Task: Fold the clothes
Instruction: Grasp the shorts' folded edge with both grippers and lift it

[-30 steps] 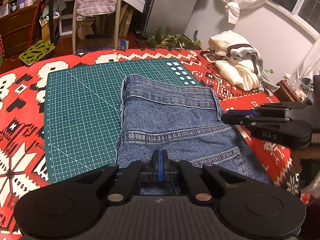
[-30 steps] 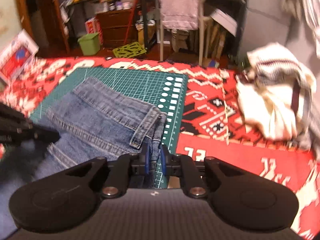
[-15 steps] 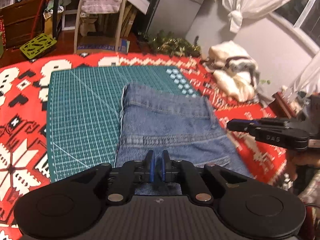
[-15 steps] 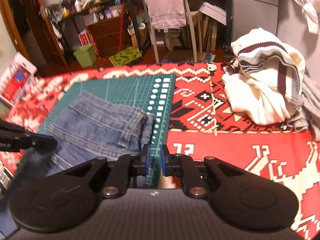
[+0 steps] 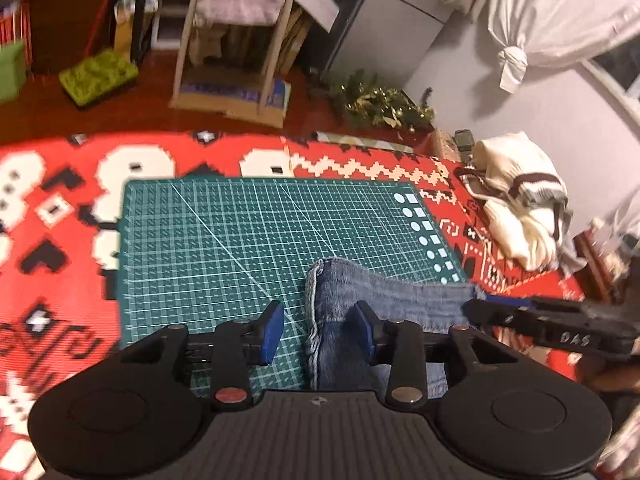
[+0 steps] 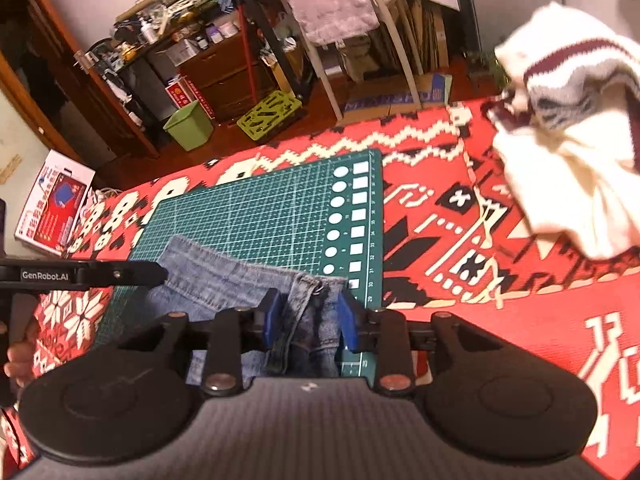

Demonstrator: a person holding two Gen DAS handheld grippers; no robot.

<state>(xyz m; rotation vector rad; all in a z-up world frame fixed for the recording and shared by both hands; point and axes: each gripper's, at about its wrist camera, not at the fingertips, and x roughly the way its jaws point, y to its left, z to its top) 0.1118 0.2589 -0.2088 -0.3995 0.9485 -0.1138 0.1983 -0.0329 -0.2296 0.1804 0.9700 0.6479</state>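
Two grippers: both are seen above the near edge of a green gridded cutting mat [image 5: 224, 248], one beside the other.
Left gripper [image 5: 319, 330]: its blue-padded fingers are spread wide; the left edge of the folded blue denim jeans [image 5: 380, 300] is seen between them, nothing being pinched. No contact between pads and cloth can be confirmed.
Right gripper [image 6: 308, 318]: its blue-padded fingers are likewise spread; the jeans' right edge, with waistband and a metal rivet, is framed between them, not clamped.
Jeans: laid folded on the near right part of the mat, a hemmed edge turned toward the far side, the right edge reaching the mat's column of printed white circles and squares.
Mat: laid flat on a red, white and black patterned cloth [image 5: 60, 200] by which the work surface is covered.
Cream knitted sweater with maroon stripes [image 6: 568, 152]: left crumpled on the red cloth, well apart from the jeans, to the right of the mat.
Person: part of a hand [image 6: 18, 356] is glimpsed behind the left gripper in the right wrist view.
Background: a towel-draped white chair [image 6: 332, 4] and a cluttered wooden shelf are seen beyond the surface.
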